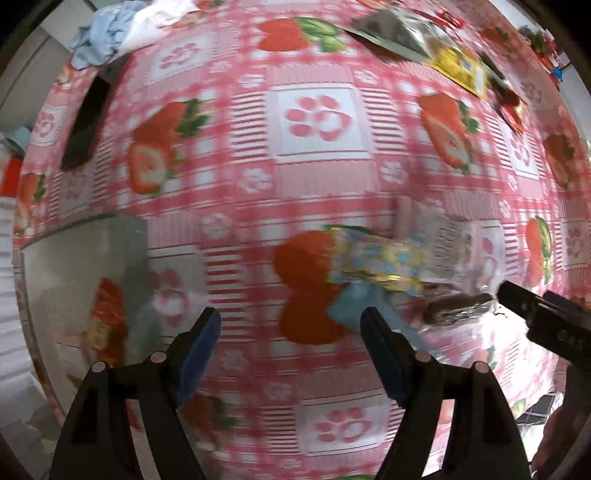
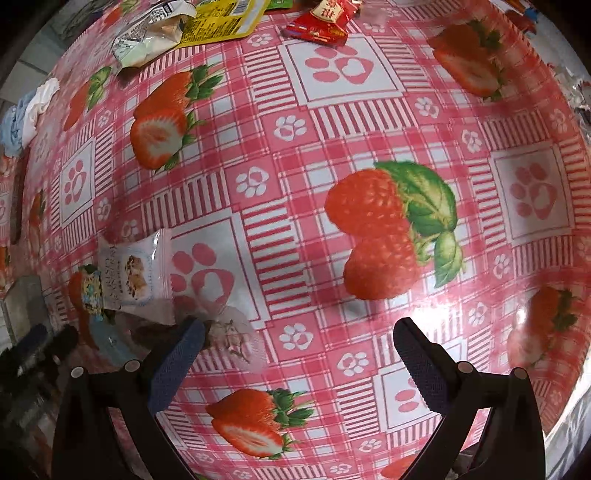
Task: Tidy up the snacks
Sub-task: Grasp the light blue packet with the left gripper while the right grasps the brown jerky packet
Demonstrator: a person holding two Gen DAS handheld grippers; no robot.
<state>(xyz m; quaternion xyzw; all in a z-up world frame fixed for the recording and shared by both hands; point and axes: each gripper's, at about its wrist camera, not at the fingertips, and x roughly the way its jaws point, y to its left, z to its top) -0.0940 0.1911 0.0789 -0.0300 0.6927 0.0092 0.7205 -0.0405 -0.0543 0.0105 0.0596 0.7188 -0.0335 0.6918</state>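
On the pink strawberry-print tablecloth (image 2: 295, 155), three small snack packets lie together near the left: one white cookie packet (image 2: 135, 275), one flower-print packet (image 2: 91, 291) and one clear packet (image 2: 236, 338). Far away lie one yellow pouch (image 2: 221, 18) and one red packet (image 2: 321, 24). The left gripper (image 1: 290, 334) and the right gripper (image 2: 299, 343) both hover wide open, holding nothing.

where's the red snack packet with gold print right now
In the right wrist view, the red snack packet with gold print lies at the table's far edge, just right of the flat yellow pouch.
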